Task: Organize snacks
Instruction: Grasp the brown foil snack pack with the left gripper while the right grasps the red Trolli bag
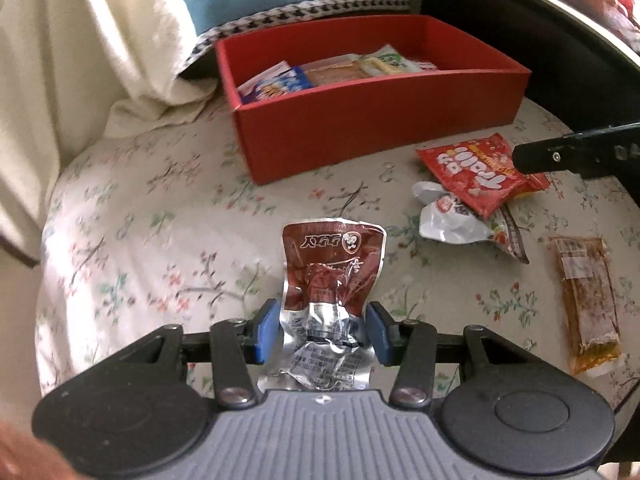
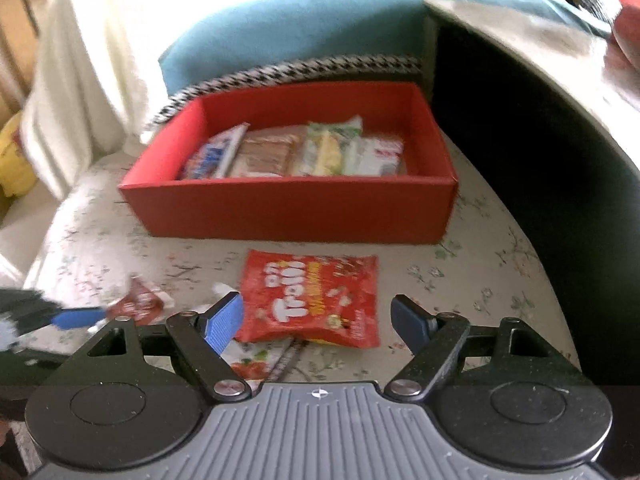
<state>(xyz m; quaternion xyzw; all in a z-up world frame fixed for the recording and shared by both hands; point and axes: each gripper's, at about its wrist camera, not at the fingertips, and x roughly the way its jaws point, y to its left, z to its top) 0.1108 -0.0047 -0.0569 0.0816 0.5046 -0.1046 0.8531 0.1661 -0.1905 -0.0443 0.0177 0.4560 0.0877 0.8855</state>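
While its two blue pads press on either side of a crumpled brown-and-silver snack pouch [image 1: 332, 280], the left gripper [image 1: 324, 330] is clamped on that pouch, whose printed top sticks out ahead of the fingers and whose silver bottom end runs back under the gripper body, out of sight. The lettering on it is too small and creased to read. Beyond the pouch, ahead of the claw, stands the red box [image 1: 376, 128] on the floral cloth [image 1: 132, 220]; several packets lie flat inside, but the near wall cuts off their lower halves. To the right of the claw lies a red Trolli gummy bag [image 1: 476, 172] on top of a white crumpled wrapper [image 1: 444, 220] and a partly covered packet with a strawberry print. Nearer, at the right edge, sits a long clear packet of orange-brown snack [image 1: 588, 304], lying alone.

The right gripper [image 2: 320, 322] stands with its jaws wide apart and nothing between the pads; it hangs over the near end of the Trolli bag [image 2: 316, 296], and whether a pad touches the bag cannot be told. The strawberry packet [image 2: 256, 360] peeks out below the left pad, mostly hidden by the linkage. Straight ahead is the red box [image 2: 296, 208], its contents blurred. Far to the left of this claw, the other gripper's blue finger and the brown pouch show only as a motion-smeared streak.
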